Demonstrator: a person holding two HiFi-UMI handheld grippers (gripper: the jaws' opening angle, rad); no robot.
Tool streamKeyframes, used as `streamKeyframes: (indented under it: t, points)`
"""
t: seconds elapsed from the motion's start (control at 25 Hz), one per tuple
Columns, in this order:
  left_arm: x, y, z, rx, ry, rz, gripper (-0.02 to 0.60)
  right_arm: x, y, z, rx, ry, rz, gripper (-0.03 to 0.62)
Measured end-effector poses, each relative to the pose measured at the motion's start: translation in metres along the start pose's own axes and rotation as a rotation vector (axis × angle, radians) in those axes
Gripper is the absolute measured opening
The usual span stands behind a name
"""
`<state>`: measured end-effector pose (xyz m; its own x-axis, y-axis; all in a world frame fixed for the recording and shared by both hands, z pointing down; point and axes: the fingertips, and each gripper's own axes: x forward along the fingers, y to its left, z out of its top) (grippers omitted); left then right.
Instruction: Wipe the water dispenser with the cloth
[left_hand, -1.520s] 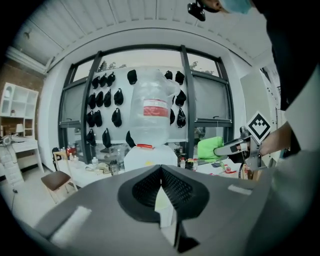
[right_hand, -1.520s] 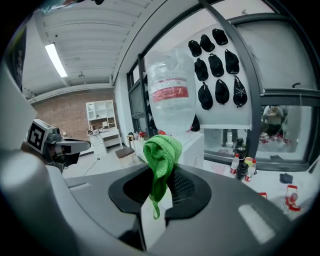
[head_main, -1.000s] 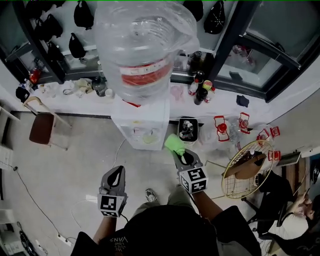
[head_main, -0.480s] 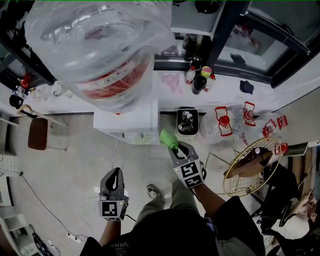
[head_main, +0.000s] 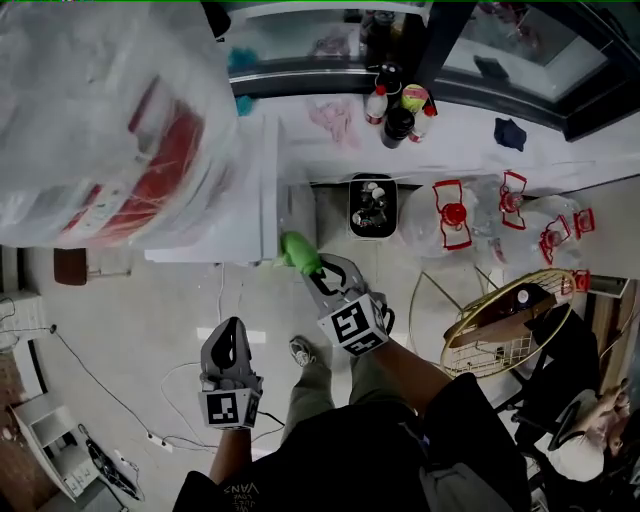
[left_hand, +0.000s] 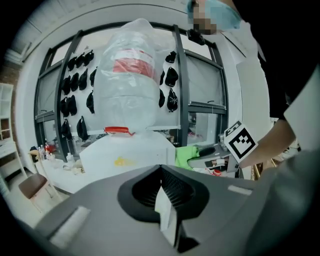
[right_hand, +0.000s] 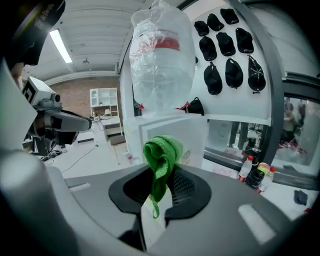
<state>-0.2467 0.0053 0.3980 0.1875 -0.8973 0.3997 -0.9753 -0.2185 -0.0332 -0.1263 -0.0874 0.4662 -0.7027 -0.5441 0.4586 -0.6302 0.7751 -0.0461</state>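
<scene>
The white water dispenser (head_main: 250, 205) stands against the wall with a plastic-wrapped bottle (head_main: 95, 130) bearing a red label on top; it also shows in the left gripper view (left_hand: 132, 155) and the right gripper view (right_hand: 170, 132). My right gripper (head_main: 312, 270) is shut on a bunched green cloth (head_main: 298, 250), which is at the dispenser's lower right corner. The cloth (right_hand: 161, 155) sticks up between the jaws in the right gripper view. Lower left, over the floor, my left gripper (head_main: 231, 345) is shut with nothing in it.
A black bin (head_main: 371, 205) stands right of the dispenser, then water jugs with red handles (head_main: 455, 220) and a round wire fan guard (head_main: 500, 320). Bottles (head_main: 398, 105) sit on the white ledge. A power strip and cable (head_main: 160, 435) lie on the floor. A seated person (head_main: 590, 430) is at the far right.
The head camera has moved closer, so the bottle fills the upper left. My right gripper with the cloth has shifted left to the dispenser's corner. The left gripper stays low and shut.
</scene>
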Motion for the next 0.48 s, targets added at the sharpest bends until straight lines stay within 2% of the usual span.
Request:
streamKeyframes:
  t: [0.2, 0.48]
  points:
    - [0.019, -0.017, 0.002, -0.002, 0.007, 0.002, 0.002, 0.018, -0.013, -0.009, 0.039, -0.026, 0.027, 0.080]
    - [0.035, -0.037, -0.002, -0.013, 0.036, 0.018, 0.002, 0.052, -0.053, -0.006, 0.050, -0.059, 0.011, 0.078]
